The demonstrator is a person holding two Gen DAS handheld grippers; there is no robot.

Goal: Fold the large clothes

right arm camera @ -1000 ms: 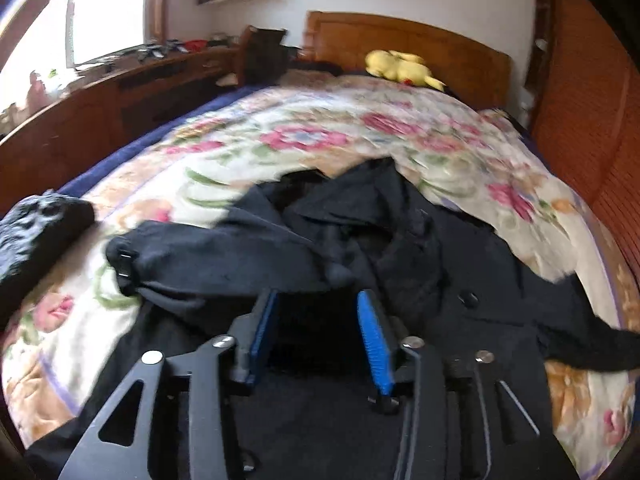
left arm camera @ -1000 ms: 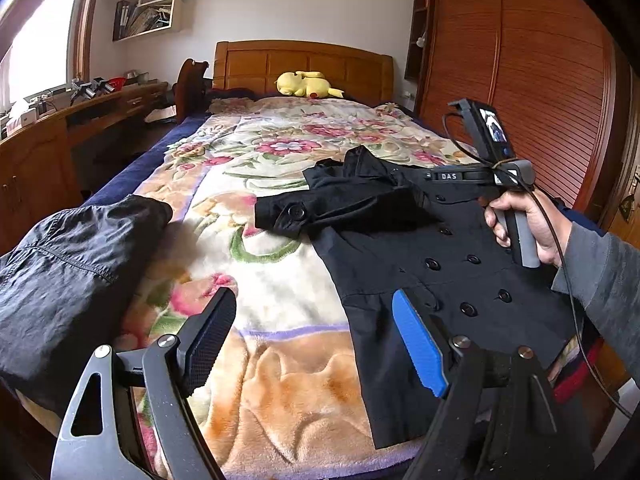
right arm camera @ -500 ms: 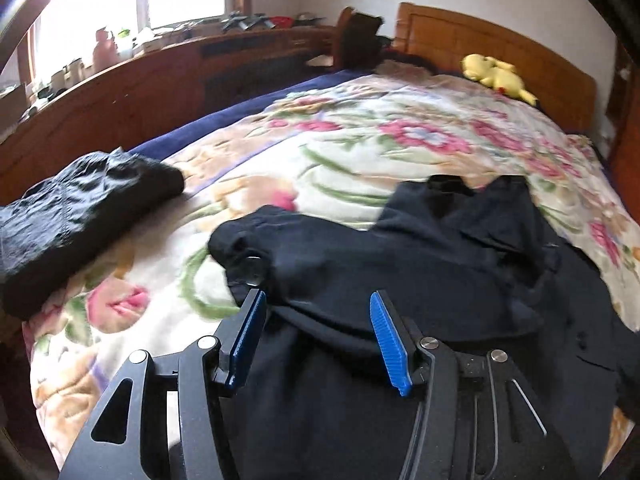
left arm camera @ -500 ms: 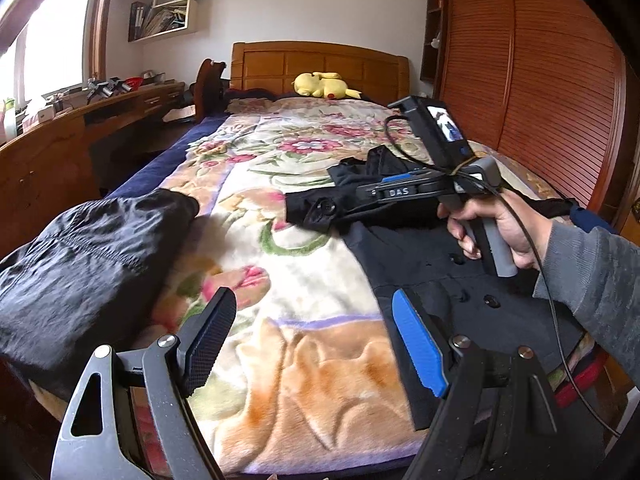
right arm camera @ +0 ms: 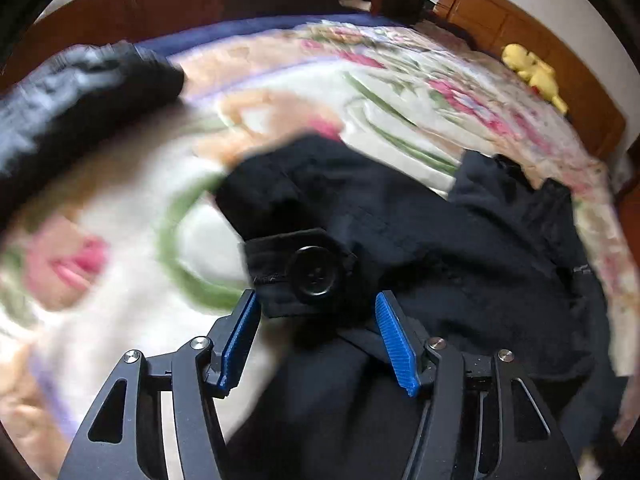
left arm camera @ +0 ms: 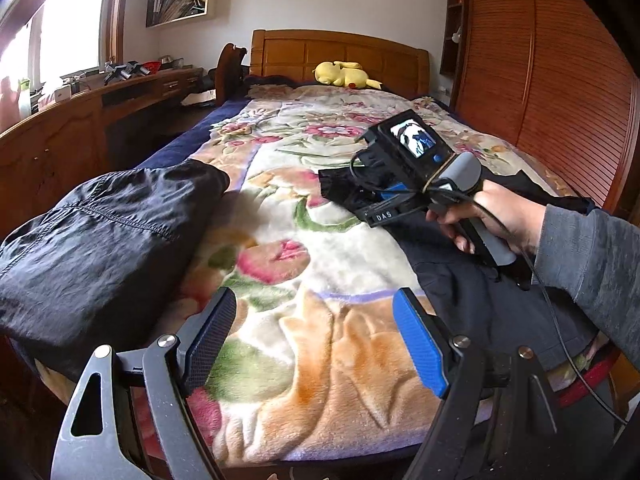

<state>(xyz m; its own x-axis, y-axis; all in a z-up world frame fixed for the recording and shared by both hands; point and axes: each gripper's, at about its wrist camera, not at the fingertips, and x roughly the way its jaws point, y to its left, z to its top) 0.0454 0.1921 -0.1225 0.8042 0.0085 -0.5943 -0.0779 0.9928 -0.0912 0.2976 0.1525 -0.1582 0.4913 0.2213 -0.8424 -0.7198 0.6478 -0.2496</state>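
Note:
A black coat (right arm camera: 440, 248) with large buttons lies spread on the floral blanket (left arm camera: 320, 264). One sleeve is folded across it, and the sleeve cuff (right arm camera: 304, 272) with its round button lies just ahead of my right gripper (right arm camera: 316, 320). That gripper's jaws are opening; the cuff edge sits between the blue pads without being pressed. In the left wrist view a hand (left arm camera: 492, 216) holds the right gripper's handle over the coat (left arm camera: 480, 292). My left gripper (left arm camera: 316, 340) hangs open over the blanket near the bed's foot, holding nothing.
A second dark garment (left arm camera: 100, 240) lies bunched at the bed's near left corner. A yellow plush toy (left arm camera: 344, 74) rests by the wooden headboard. A long wooden desk (left arm camera: 80, 120) runs along the left, and slatted wardrobe doors (left arm camera: 560, 80) stand on the right.
My right gripper has swung down and to the left along the folded sleeve onto its cuff, and its jaws have widened. The left gripper has drifted a little leftward and lower.

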